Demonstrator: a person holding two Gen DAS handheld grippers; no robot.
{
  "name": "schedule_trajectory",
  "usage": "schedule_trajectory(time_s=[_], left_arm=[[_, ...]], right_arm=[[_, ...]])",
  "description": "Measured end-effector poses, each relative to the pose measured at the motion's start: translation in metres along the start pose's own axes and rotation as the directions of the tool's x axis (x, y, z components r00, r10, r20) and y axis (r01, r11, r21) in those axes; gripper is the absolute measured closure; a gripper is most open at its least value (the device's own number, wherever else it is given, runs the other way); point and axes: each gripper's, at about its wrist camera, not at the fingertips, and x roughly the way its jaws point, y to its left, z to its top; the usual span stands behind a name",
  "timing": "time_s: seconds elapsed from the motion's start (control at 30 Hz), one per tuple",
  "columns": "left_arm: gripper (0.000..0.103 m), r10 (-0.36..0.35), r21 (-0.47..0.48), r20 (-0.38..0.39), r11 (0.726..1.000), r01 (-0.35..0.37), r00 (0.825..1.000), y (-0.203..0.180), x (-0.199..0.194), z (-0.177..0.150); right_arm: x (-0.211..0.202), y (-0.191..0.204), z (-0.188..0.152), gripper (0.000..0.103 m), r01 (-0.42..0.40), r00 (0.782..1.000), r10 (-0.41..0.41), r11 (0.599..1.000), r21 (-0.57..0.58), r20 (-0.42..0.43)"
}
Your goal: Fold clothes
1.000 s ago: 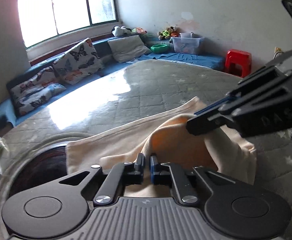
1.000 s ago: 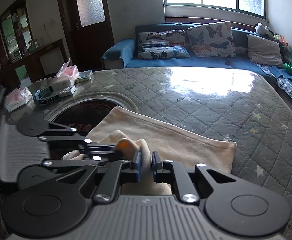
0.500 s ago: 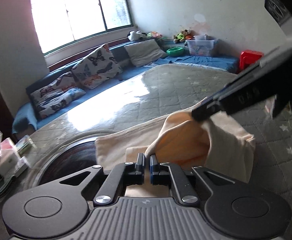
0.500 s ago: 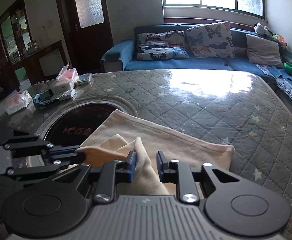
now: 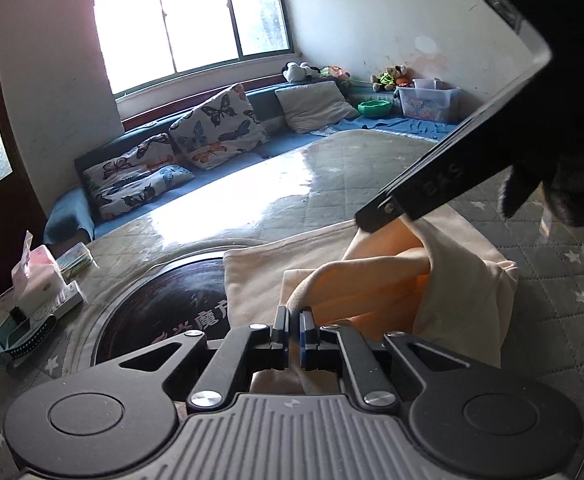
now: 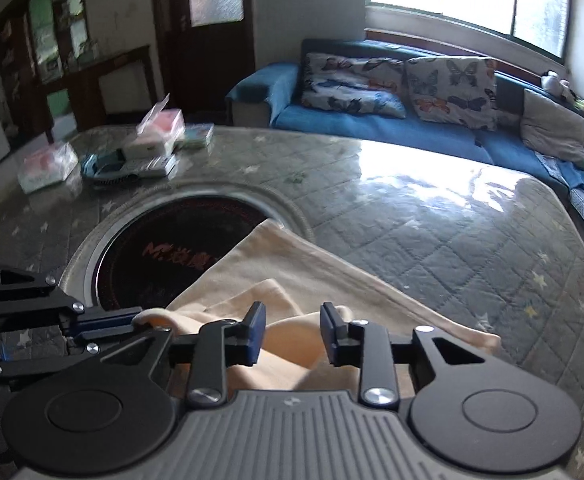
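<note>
The right gripper (image 6: 292, 330) jaws are opening, releasing the cream garment (image 6: 315, 276) lying near the surface (image 6: 451, 240) middle; the left gripper (image 5: 293, 324) is staying clenched on its fold, finishing this fold.

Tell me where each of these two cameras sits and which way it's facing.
Left wrist: sits on the left claw, looking down over the cream garment toward the window and sofa; own fingers pinch a fold; the right claw crosses at upper right.
Right wrist: sits on the right claw, facing the table, round black inset and door; jaws opening, cloth lying loose between them; left claw at left.
Shared: garment, inset, quilted table, butterfly cushions, tissue packs.
</note>
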Motion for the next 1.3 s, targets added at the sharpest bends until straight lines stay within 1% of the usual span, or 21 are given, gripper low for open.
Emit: schedule_trajectory(time_s=[0.13, 0.27, 0.43, 0.5, 0.6, 0.67, 0.7, 0.77, 0.83, 0.87, 0.9, 0.93, 0.97, 1.03, 1.1, 1.17, 1.2, 1.3], left_arm=[[0.098, -0.007, 0.003, 0.011, 1.000, 0.007, 1.000, 0.002, -0.006, -0.005], [0.098, -0.006, 0.009, 0.007, 1.000, 0.006, 1.000, 0.005, -0.009, -0.011], [0.098, -0.012, 0.012, 0.010, 1.000, 0.012, 1.000, 0.006, -0.011, -0.017], [0.098, 0.000, 0.011, 0.012, 1.000, 0.000, 1.000, 0.006, -0.015, -0.018], [0.098, 0.040, -0.010, 0.007, 0.999, -0.040, 0.999, 0.015, -0.022, -0.021], [0.098, 0.075, -0.040, 0.001, 0.996, -0.075, 0.997, 0.026, -0.030, -0.025], [0.098, 0.093, -0.056, -0.002, 0.994, -0.093, 0.996, 0.032, -0.034, -0.027], [0.098, 0.127, -0.096, -0.013, 0.987, -0.128, 0.992, 0.048, -0.044, -0.033], [0.098, 0.154, -0.132, -0.039, 0.979, -0.157, 0.987, 0.061, -0.052, -0.042], [0.098, 0.166, -0.150, -0.052, 0.974, -0.172, 0.985, 0.067, -0.056, -0.047], [0.098, 0.178, -0.167, -0.065, 0.968, -0.186, 0.982, 0.073, -0.060, -0.052], [0.098, 0.187, -0.181, -0.079, 0.963, -0.199, 0.979, 0.078, -0.062, -0.056], [0.098, 0.195, -0.195, -0.092, 0.958, -0.210, 0.976, 0.083, -0.064, -0.061], [0.098, 0.201, -0.223, -0.119, 0.949, -0.223, 0.972, 0.089, -0.068, -0.070], [0.098, 0.198, -0.244, -0.139, 0.943, -0.227, 0.970, 0.094, -0.070, -0.078], [0.098, 0.196, -0.257, -0.156, 0.938, -0.231, 0.968, 0.099, -0.071, -0.085], [0.098, 0.193, -0.256, -0.163, 0.939, -0.230, 0.968, 0.099, -0.072, -0.088], [0.098, 0.185, -0.252, -0.175, 0.941, -0.226, 0.967, 0.098, -0.071, -0.091]], right_arm=[[0.006, 0.006, -0.001, 0.073, 0.003, 1.000, -0.004, 0.999, -0.032, -0.028], [0.011, -0.003, -0.001, 0.073, 0.023, 0.999, -0.024, 1.000, -0.016, -0.047], [0.022, -0.007, -0.004, 0.072, -0.001, 0.998, 0.000, 1.000, -0.016, -0.069], [0.031, -0.005, -0.005, 0.071, 0.037, 0.997, -0.039, 0.999, -0.034, -0.072], [0.046, -0.008, -0.005, 0.071, 0.139, 0.988, -0.142, 0.989, -0.056, -0.053], [0.051, -0.012, -0.004, 0.070, 0.159, 0.985, -0.161, 0.986, -0.047, -0.055], [0.053, -0.014, -0.003, 0.067, 0.166, 0.984, -0.168, 0.985, -0.044, -0.051], [0.053, -0.015, -0.003, 0.060, 0.221, 0.975, -0.222, 0.974, -0.055, -0.013], [0.053, -0.019, -0.003, 0.060, 0.217, 0.976, -0.218, 0.975, -0.045, -0.003], [0.053, -0.022, -0.003, 0.057, 0.211, 0.978, -0.211, 0.977, -0.035, 0.002], [0.056, -0.023, -0.005, 0.055, 0.194, 0.981, -0.195, 0.981, -0.030, -0.017], [0.059, -0.024, -0.007, 0.055, 0.177, 0.983, -0.178, 0.984, -0.025, -0.037], [0.062, -0.026, -0.008, 0.056, 0.161, 0.985, -0.162, 0.987, -0.019, -0.057], [0.068, -0.028, -0.012, 0.064, 0.127, 0.987, -0.127, 0.992, -0.006, -0.096], [0.072, -0.029, -0.015, 0.084, 0.107, 0.987, -0.106, 0.994, 0.003, -0.121], [0.067, -0.029, -0.019, 0.092, 0.107, 0.987, -0.107, 0.994, -0.005, -0.116], [0.065, -0.029, -0.020, 0.095, 0.108, 0.988, -0.108, 0.994, -0.008, -0.114], [0.050, -0.030, -0.019, 0.096, 0.141, 0.986, -0.143, 0.990, -0.024, -0.084]])
